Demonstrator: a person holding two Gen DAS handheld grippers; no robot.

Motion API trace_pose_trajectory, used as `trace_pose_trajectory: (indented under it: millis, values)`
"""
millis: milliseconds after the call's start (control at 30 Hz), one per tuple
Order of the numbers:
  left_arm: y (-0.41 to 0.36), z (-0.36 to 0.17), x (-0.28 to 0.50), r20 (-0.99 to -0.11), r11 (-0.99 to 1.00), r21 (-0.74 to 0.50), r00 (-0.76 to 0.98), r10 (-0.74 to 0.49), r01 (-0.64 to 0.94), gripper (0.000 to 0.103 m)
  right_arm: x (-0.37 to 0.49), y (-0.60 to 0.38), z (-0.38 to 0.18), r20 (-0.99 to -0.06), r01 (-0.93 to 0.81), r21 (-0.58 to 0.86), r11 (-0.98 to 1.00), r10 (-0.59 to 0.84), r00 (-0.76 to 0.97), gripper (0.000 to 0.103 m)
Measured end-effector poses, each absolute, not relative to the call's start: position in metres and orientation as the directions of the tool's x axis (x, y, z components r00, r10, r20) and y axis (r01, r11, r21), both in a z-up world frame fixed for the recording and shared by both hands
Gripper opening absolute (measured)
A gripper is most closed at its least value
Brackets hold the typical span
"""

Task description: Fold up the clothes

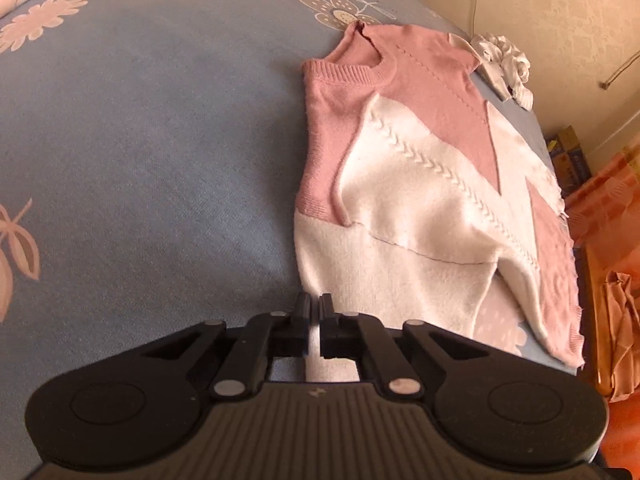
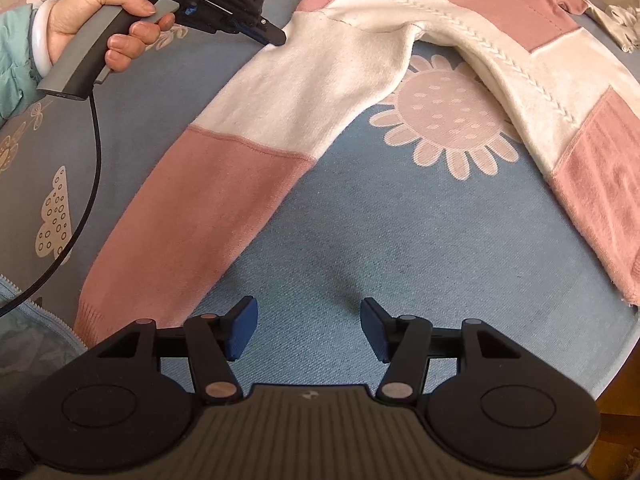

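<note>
My left gripper (image 2: 276, 37) pinches the sleeve (image 2: 256, 128) at its white part; right gripper (image 2: 308, 330) wide open, empty. I'd carry sleeve w/ cloth flat, no bunching.

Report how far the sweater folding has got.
Early stage. Done: the pink and white sweater lies spread on the blue bedsheet, one sleeve folded across its body. In hand: the left gripper is shut on the white part of the other sleeve; the right gripper is open over the bedsheet. Left: fold that sleeve in, then fold the body.
</note>
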State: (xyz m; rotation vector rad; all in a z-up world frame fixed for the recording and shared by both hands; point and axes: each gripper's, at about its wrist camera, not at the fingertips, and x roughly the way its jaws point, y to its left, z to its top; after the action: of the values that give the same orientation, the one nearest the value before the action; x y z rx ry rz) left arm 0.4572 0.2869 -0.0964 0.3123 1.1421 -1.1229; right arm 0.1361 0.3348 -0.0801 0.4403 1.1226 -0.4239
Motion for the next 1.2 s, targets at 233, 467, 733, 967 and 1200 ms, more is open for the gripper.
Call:
trace_pose_trajectory:
  millis: [233, 467, 733, 967, 1200]
  values:
    - [0.290, -0.079, 0.449, -0.862, 0.465, -0.097, 0.159, -0.481, 0.880, 0.000, 0.131, 0.331, -0.081, -0.922, 0.551, 0.121, 0.826, -0.112, 0.371, 0.062]
    - [0.302, -0.085, 0.457, -0.828, 0.437, -0.388, -0.098, -0.552, 0.812, 0.009, 0.134, 0.332, -0.086, -0.921, 0.546, 0.134, 0.827, -0.100, 0.377, 0.062]
    - [0.290, -0.110, 0.422, -0.854, 0.429, -0.367, -0.116, -0.507, 0.825, 0.024, 0.132, 0.334, -0.086, -0.920, 0.545, 0.130, 0.828, -0.103, 0.377, 0.062]
    - [0.305, -0.080, 0.423, -0.854, 0.456, -0.208, 0.067, -0.516, 0.865, 0.004, 0.129, 0.329, -0.083, -0.914, 0.561, 0.132, 0.817, -0.119, 0.388, 0.062]
    - [0.300, -0.095, 0.429, -0.888, 0.498, -0.178, 0.080, -0.454, 0.849, 0.008, 0.149, 0.292, -0.060, -0.842, 0.564, 0.038, 0.825, -0.278, 0.463, 0.053]
